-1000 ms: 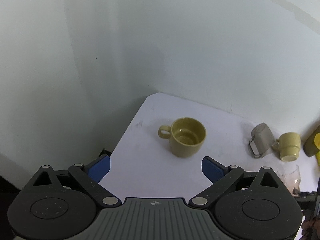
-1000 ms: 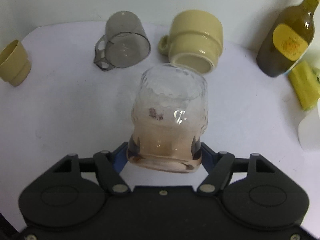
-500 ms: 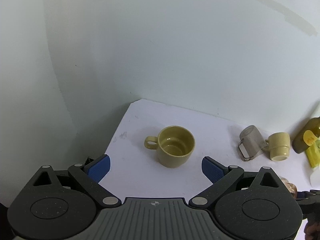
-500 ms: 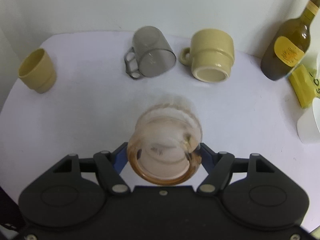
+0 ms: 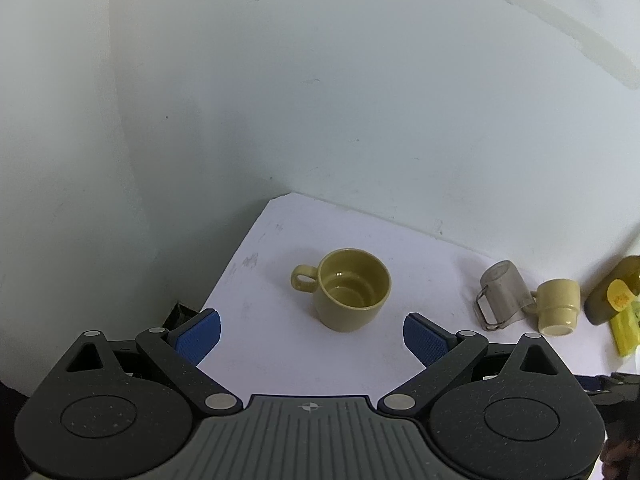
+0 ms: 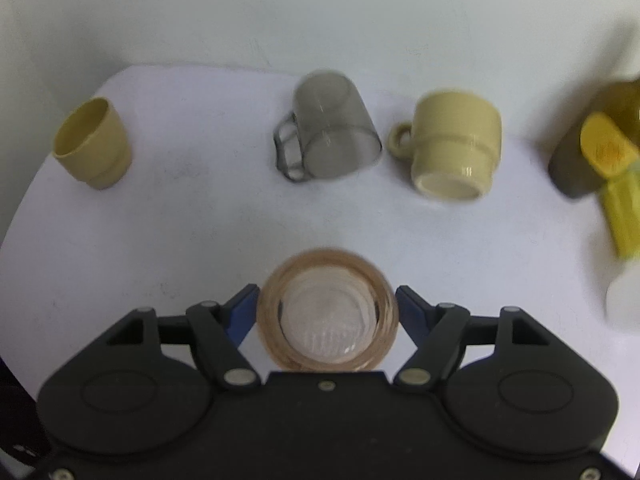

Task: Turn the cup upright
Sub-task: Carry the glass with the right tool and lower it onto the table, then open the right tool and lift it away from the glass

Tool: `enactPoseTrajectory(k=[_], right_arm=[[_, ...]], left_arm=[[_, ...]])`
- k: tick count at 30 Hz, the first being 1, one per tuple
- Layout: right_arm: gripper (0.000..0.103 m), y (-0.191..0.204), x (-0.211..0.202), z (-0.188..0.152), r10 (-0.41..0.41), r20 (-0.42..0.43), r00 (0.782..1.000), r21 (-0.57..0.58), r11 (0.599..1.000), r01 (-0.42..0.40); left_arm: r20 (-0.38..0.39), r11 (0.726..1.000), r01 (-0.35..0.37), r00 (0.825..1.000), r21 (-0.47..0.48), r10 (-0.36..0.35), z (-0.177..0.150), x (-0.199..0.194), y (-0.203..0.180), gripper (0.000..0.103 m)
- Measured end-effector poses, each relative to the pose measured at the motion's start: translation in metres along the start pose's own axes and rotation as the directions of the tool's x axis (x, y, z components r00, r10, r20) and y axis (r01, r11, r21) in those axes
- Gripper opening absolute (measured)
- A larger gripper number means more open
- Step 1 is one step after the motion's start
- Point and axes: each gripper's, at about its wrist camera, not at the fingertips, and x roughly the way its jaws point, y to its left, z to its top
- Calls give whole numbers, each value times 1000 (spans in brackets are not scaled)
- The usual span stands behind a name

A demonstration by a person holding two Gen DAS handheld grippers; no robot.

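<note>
My right gripper is shut on a clear pinkish glass cup; I see one round end of it facing the camera, above the white table. Which end it is I cannot tell. My left gripper is open and empty, held back from an upright olive mug with its handle to the left. A grey see-through mug and a cream mug lie on their sides at the back; both also show in the left wrist view, grey mug and cream mug.
The olive mug stands upright at the far left of the right wrist view. A dark bottle with a yellow label, a yellow packet and a white object are at the right. Walls close the back and left.
The right gripper has turned the glass cup from lying forward to end-on toward the camera and drawn back. The left gripper has pulled away from the olive mug.
</note>
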Motion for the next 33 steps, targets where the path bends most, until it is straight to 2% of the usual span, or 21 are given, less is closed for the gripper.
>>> enactPoseTrajectory(k=[6, 10, 12, 15, 22, 27, 29, 30, 31, 33], right_arm=[[76, -10, -3, -2, 24, 14, 1000, 42, 999, -25], [78, -5, 2, -11, 29, -9, 1000, 87, 996, -28], [73, 1, 3, -15, -16, -2, 1000, 70, 997, 17], [71, 4, 5, -13, -18, 10, 1000, 87, 996, 17], [71, 32, 16, 12, 20, -7, 1000, 10, 1000, -20], [71, 41, 17, 12, 37, -20, 999, -9, 999, -37], [71, 37, 14, 11, 46, -3, 999, 17, 999, -46], [71, 32, 4, 10, 57, 40, 998, 55, 997, -59], [74, 27, -9, 12, 50, 87, 995, 86, 995, -58], [82, 22, -23, 15, 43, 118, 992, 105, 993, -55]], left_arm=[[-2, 1000, -5, 1000, 14, 5, -2, -5, -1, 99], [-2, 1000, -17, 1000, 24, 17, -1, -6, 2, 99], [-1, 999, -18, 1000, 27, 18, 0, -6, 3, 99], [-3, 999, -19, 1000, 33, 19, 0, -7, 3, 99], [-22, 999, -2, 1000, 42, 2, -2, -8, 1, 99], [-72, 1000, 12, 997, 27, -10, -7, -8, -6, 99], [-81, 999, 12, 997, 31, -10, -10, -11, -8, 99], [-89, 999, 10, 996, 32, -8, -11, -14, -10, 99], [-97, 1000, 11, 995, 29, -8, -12, -17, -13, 99], [-111, 1000, 15, 994, 26, -12, -11, -19, -23, 99]])
